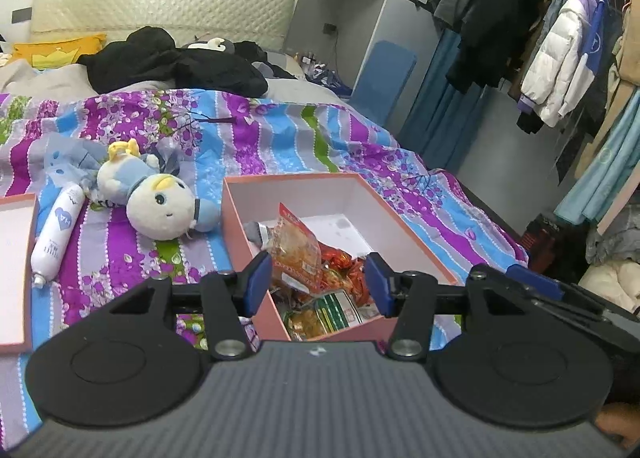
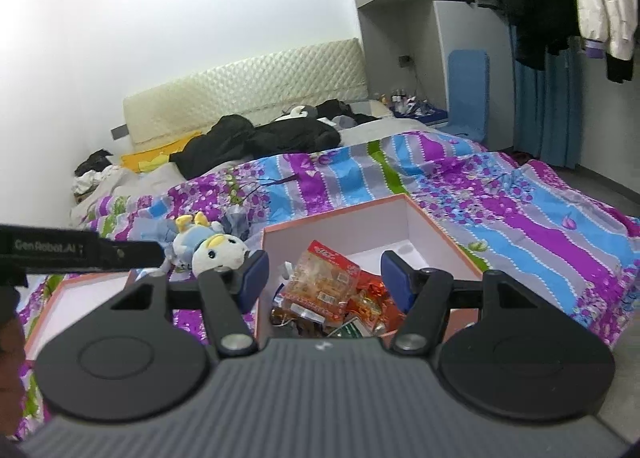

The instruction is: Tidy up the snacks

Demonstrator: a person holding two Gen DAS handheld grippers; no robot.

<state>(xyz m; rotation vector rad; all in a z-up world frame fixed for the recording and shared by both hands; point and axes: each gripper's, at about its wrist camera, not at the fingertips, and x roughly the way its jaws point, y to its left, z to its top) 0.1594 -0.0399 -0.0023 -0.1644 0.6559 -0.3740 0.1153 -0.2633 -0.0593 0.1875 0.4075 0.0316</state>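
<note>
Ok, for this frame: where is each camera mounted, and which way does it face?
Left wrist: on the left gripper, angled down over the bed at the pink box of snack packets; open jaws, fingertips low right.
Right wrist: on the right gripper, facing the pink box from further right; open jaws, the other gripper's black body at left.
Shared: box, snack packets, plush toy, floral quilt.

The left tongs point(image 1: 318, 284) covered the near snack packets point(image 1: 320, 298); their print was unreadable. The box lid point(image 1: 14, 270) was cut by the left edge. Bedside bottles point(image 2: 396, 94) were too small.
</note>
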